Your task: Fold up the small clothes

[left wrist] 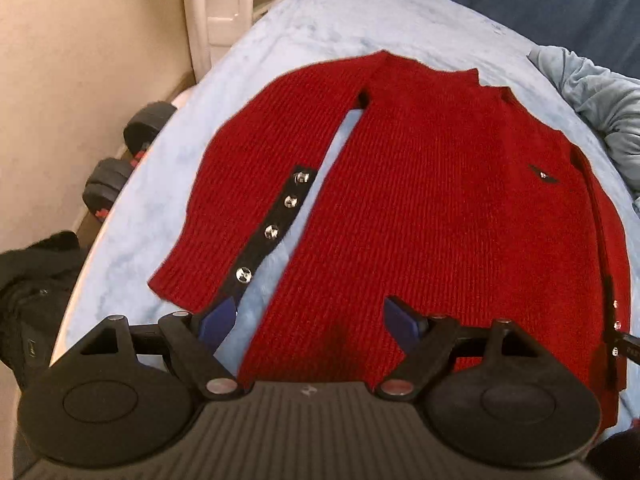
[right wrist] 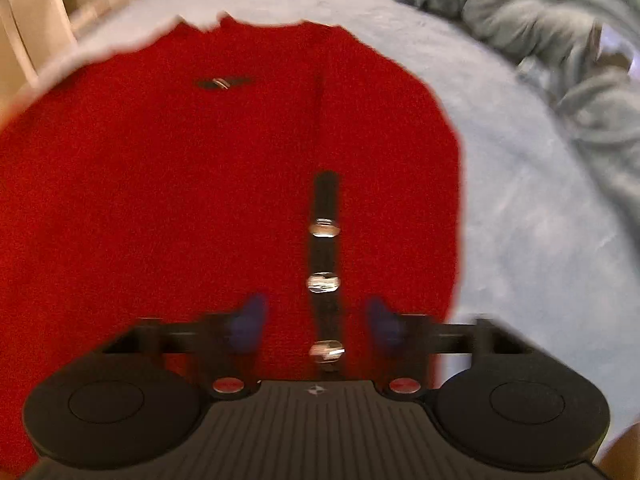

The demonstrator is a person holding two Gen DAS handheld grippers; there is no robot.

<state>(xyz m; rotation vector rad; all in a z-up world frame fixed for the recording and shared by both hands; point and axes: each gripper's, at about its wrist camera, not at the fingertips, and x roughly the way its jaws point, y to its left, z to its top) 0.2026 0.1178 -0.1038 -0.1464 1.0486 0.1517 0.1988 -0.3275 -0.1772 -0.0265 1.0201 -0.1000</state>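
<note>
Red sweater [left wrist: 420,208] lies flat on the blue bedspread [left wrist: 304,20], just ahead of both tools, laid out for folding. Left gripper [left wrist: 312,320] is spread over hem and sleeve cuff; right gripper [right wrist: 316,324] is spread astride the buttoned sleeve strip [right wrist: 325,256], holding nothing.

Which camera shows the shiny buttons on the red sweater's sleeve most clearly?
The left wrist view: four silver buttons on a black strip look sharp there. The right wrist view shows three buttons on another strip, closer but blurred.
</note>
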